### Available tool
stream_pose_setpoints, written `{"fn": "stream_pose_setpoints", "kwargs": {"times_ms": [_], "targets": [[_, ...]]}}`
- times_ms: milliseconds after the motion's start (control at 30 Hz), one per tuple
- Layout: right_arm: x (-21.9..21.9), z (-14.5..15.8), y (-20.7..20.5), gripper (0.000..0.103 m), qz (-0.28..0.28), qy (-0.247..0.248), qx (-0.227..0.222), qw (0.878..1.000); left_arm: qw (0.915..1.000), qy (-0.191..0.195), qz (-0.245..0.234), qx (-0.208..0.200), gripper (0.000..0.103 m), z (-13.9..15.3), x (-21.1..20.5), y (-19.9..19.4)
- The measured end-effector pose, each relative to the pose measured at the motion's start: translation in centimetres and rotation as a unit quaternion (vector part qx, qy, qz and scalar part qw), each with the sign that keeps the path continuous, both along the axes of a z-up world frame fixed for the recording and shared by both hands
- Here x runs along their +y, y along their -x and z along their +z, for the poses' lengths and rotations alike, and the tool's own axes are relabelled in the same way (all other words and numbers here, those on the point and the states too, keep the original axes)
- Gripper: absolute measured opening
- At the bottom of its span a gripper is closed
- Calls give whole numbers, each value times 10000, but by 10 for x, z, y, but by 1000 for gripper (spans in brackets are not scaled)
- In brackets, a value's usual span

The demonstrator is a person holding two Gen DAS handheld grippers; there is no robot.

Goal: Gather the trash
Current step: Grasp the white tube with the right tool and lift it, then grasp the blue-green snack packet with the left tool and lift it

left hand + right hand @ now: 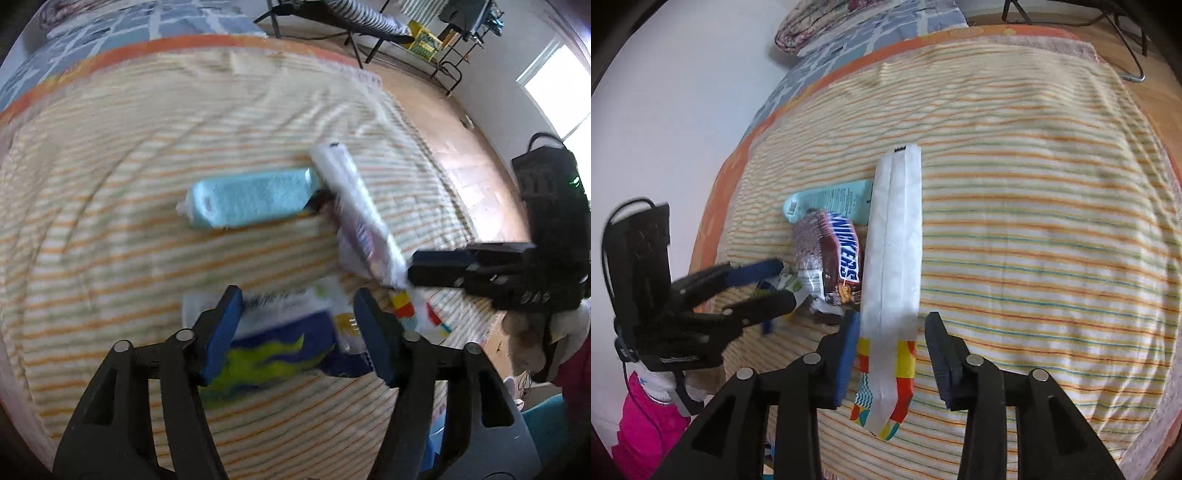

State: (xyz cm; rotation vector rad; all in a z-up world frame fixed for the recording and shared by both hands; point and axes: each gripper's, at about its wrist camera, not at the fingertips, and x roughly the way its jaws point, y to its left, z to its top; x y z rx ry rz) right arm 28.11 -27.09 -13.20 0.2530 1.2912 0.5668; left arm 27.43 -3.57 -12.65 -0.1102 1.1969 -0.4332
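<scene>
Several wrappers lie on a striped blanket (110, 184). My left gripper (295, 325) is open, its fingers either side of a blue, green and white wrapper (280, 350). My right gripper (892, 343) is open, straddling the near end of a long white wrapper (895, 236) with a coloured end (905, 387). A brown Snickers wrapper (838, 258) lies just left of it, a pale blue packet (831, 199) behind. In the left wrist view the pale blue packet (251, 197) and white wrapper (354, 206) lie ahead, my right gripper (417, 273) at the wrapper's end. My left gripper (783, 284) shows at left.
The blanket (1034, 221) covers a bed with an orange border (746, 147) and a blue patterned pillow (871, 26) at its head. A white wall (683, 92) runs along one side. Wooden floor (443, 122) and black metal stands (369, 33) lie beyond the bed.
</scene>
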Motion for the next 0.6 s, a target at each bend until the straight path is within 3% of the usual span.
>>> {"fn": "stream_pose_setpoints", "kwargs": {"times_ms": [67, 300, 333, 400, 467, 600], "targets": [[0, 2, -2, 52, -45, 94, -103, 9999, 10000, 26, -49, -17, 61, 0, 6, 12], [22, -4, -5, 52, 184, 314, -182, 9992, 9991, -232, -366, -21, 61, 7, 1, 51], [25, -6, -2, 51, 239, 465, -236, 9984, 9980, -431, -442, -102, 61, 8, -6, 54], [34, -4, 2, 39, 360, 871, -462, 9945, 9960, -741, -438, -242, 61, 8, -11, 57], [35, -2, 4, 34, 377, 1090, -517, 9920, 9950, -848, -436, -285, 61, 7, -11, 58], [15, 1, 3, 33, 144, 1254, -492, 9908, 9939, -1007, -336, -298, 67, 2, -5, 59]]}}
